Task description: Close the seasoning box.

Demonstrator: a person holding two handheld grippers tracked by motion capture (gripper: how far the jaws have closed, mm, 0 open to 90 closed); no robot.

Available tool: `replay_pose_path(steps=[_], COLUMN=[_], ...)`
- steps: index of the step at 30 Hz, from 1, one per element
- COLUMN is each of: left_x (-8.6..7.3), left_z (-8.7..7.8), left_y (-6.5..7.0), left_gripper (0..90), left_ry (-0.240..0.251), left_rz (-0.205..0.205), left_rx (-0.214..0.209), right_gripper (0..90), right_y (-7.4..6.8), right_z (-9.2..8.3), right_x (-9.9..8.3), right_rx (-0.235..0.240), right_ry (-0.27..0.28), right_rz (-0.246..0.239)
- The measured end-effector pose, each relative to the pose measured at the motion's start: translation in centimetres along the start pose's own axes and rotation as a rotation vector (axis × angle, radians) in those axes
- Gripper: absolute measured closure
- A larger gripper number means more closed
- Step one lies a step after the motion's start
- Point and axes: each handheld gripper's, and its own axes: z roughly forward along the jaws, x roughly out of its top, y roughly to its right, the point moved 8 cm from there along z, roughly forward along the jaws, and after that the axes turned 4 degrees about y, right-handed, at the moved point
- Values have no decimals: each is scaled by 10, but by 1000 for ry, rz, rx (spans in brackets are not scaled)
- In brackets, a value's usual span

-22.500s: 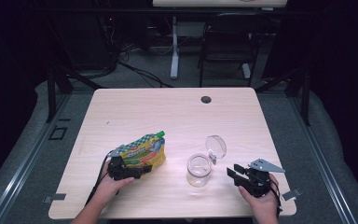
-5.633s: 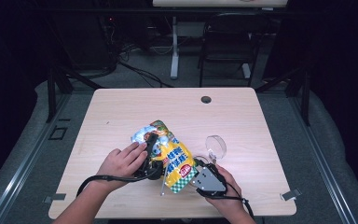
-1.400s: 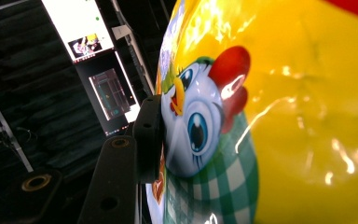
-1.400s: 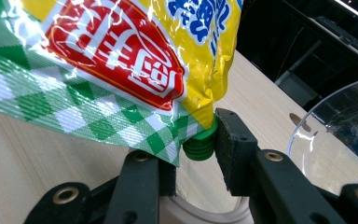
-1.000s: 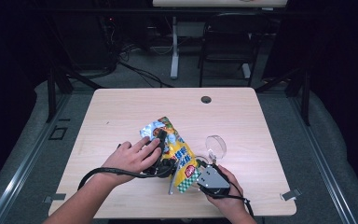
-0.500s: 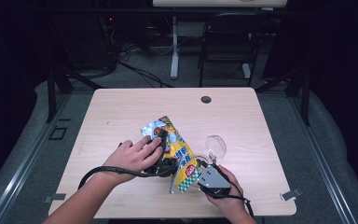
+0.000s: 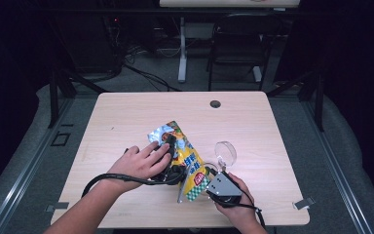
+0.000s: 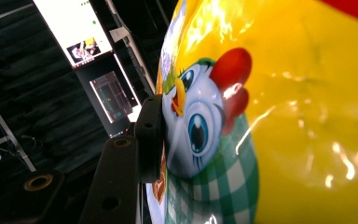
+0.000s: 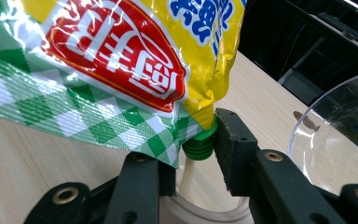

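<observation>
A yellow snack pouch point(image 7: 187, 161) with green checks and a cartoon chick is held tilted over the table point(image 7: 126, 117). My left gripper point(image 7: 171, 155) is shut on its upper part. One pad point(image 8: 150, 135) presses the pouch point(image 8: 284, 116); the other jaw is hidden behind it. The pouch's low corner point(image 9: 121, 60) ends in a green threaded spout point(image 9: 199, 145). That spout hangs between the jaws of my right gripper point(image 9: 193, 158), touching its right pad. Under it shows the clear jar's rim point(image 9: 209, 215), and the right gripper point(image 7: 208, 181) looks shut on that jar.
The jar's clear round lid point(image 7: 225, 153) lies just right of the pouch, close to the right jaw point(image 9: 340, 135). A dark grommet hole point(image 7: 215, 104) sits near the table's far edge. Chairs and desk legs point(image 7: 233, 53) stand beyond the table.
Over the last second nothing has visibly moved. Much earlier the pouch lay flat on the table by the left gripper and the right gripper stood apart from the jar.
</observation>
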Motion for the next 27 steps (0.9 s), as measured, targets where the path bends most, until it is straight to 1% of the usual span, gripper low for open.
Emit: replay_pose_path(steps=[2,3,6,8,10,11,12,14,16,27], left_x=[0,0,0,0,0,0,0,0,0,0], left_z=[0,0,0,0,-1,-1,-1,-1,-1,-2], left_y=[0,0,0,0,0,0,1,0,0,-1], left_gripper=[625,625,625,625,625,625,625,625,625,625], left_ry=[0,0,1,1,0,0,0,0,2,1], left_rz=[2,2,1,3,2,2,1,1,1,4], left_rx=[-2,-12,-15,-10,-15,-9,-15,-15,-7,-9], right_gripper=[704,704,704,704,704,704,704,704,704,704], right_y=[0,0,-1,-1,-1,-1,-1,-1,-1,-1], right_z=[0,0,0,0,-1,-1,-1,-1,-1,-2], right_x=[0,0,0,0,0,0,0,0,0,1], right_rx=[1,1,5,4,6,6,7,10,11,15], right_ry=[0,0,-2,-2,-1,0,2,3,5,6], right_rz=[2,2,6,6,11,13,17,21,24,24])
